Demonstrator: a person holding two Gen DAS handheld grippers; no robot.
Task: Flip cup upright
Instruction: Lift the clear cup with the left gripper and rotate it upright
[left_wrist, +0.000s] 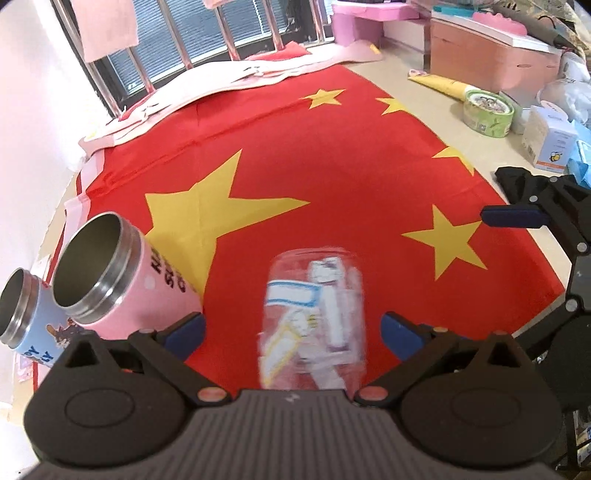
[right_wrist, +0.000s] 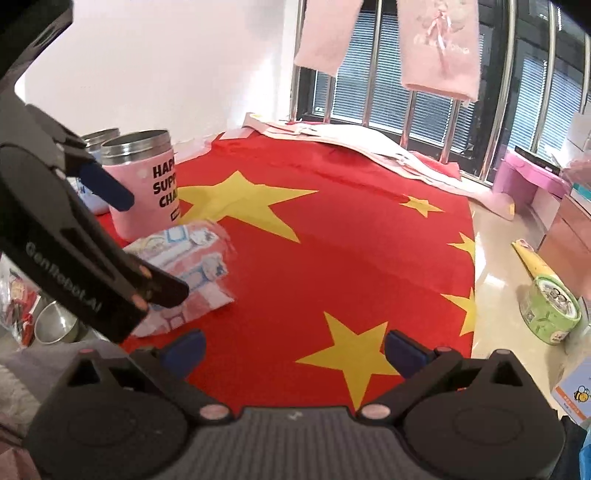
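Note:
A clear glass cup (left_wrist: 314, 317) with cartoon stickers lies on its side on the red flag cloth (left_wrist: 332, 166), blurred, between the spread fingers of my left gripper (left_wrist: 291, 332), which is open around it without touching. In the right wrist view the same cup (right_wrist: 184, 273) lies at the left, partly hidden by the left gripper's body (right_wrist: 74, 236). My right gripper (right_wrist: 293, 354) is open and empty over the cloth (right_wrist: 332, 258); one blue fingertip (left_wrist: 513, 216) of it shows in the left wrist view.
A pink steel-rimmed cup (left_wrist: 122, 273) and a blue one (left_wrist: 29, 314) stand upright at the left. A green tin (left_wrist: 487, 112), a yellow tube (left_wrist: 443, 85) and boxes (left_wrist: 546, 140) sit at the right. Window bars (right_wrist: 406, 92) and pink cloths are behind.

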